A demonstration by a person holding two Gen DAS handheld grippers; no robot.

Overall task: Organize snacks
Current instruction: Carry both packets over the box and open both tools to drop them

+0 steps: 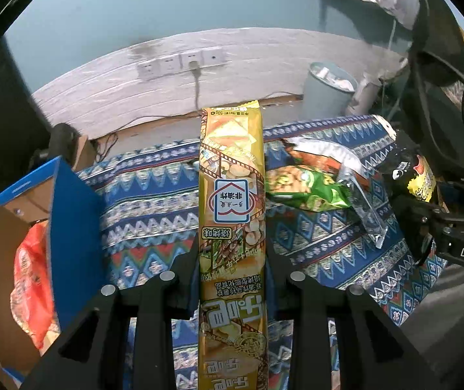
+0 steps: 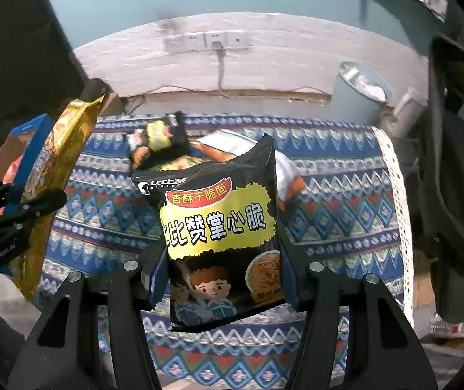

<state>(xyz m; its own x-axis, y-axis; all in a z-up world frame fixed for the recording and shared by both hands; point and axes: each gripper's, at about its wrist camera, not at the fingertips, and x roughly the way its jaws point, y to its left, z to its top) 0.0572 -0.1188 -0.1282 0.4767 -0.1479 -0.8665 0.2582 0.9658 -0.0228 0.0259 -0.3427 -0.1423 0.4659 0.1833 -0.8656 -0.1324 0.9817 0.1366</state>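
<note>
My left gripper (image 1: 232,260) is shut on a long yellow snack pack (image 1: 232,195), held edge-on above the patterned tablecloth (image 1: 154,201). The same yellow pack (image 2: 56,169) and the left gripper (image 2: 20,208) show at the left of the right wrist view. My right gripper (image 2: 222,260) is shut on a black and yellow noodle snack bag (image 2: 222,227), lifted over the cloth. That bag (image 1: 414,175) also appears at the right of the left wrist view. A blue cardboard box (image 1: 66,227) at the left holds an orange packet (image 1: 32,286).
Green (image 1: 306,188) and orange-white (image 1: 323,156) snack bags lie on the cloth, and another black-yellow bag (image 2: 157,139) lies further back. A grey bin (image 2: 358,91) stands by the wall under the sockets (image 2: 206,42). A dark chair (image 2: 459,162) is at the right.
</note>
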